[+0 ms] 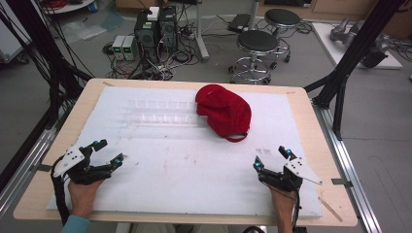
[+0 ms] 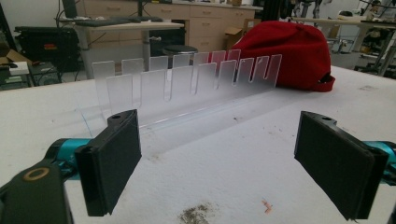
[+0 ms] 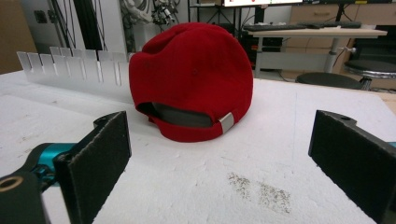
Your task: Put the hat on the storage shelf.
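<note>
A red cap (image 1: 224, 110) lies on the white foam board (image 1: 184, 160), back strap facing me, toward the far middle-right. It shows close in the right gripper view (image 3: 194, 79) and at the far right of the left gripper view (image 2: 292, 53). Beside it on its left stands a clear slotted acrylic rack (image 1: 158, 112) (image 2: 187, 81) (image 3: 77, 70). My left gripper (image 1: 108, 151) rests open near the front left of the board, nothing between its pads (image 2: 114, 163). My right gripper (image 1: 272, 158) rests open at the front right, jaws wide apart and empty.
The board sits on a wooden table (image 1: 311, 126). Beyond the far edge are stools (image 1: 257, 46), computer boxes (image 1: 155, 29) and cables on the floor. Black frame posts (image 1: 350, 58) flank the table. Dirt marks (image 3: 259, 189) stain the board near the right gripper.
</note>
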### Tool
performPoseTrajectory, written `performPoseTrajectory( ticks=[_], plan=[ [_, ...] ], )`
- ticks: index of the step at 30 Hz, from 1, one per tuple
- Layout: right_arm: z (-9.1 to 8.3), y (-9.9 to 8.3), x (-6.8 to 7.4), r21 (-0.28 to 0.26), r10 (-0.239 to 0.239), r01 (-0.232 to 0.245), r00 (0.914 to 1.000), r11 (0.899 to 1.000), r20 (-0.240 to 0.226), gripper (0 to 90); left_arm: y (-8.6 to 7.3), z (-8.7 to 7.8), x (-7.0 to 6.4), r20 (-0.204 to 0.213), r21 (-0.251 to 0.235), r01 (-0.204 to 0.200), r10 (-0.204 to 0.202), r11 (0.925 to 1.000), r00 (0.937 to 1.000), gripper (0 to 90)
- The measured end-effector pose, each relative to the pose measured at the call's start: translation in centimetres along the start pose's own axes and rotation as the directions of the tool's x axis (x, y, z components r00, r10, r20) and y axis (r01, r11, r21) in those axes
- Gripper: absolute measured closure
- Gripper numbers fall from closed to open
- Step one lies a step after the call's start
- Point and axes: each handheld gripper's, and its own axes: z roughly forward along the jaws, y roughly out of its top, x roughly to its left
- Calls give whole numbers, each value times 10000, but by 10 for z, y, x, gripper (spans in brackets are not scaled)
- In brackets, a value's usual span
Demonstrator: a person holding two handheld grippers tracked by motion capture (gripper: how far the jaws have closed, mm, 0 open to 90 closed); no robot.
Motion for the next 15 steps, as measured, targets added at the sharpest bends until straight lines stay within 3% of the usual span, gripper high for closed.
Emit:
performPoseTrajectory(
  ticks=[15],
  plan=[
    [0, 0, -1, -37, 85, -85, 10000, 10000, 5, 46, 0, 0, 0, -54, 18, 39, -39, 10000, 10000, 150]
  ],
)
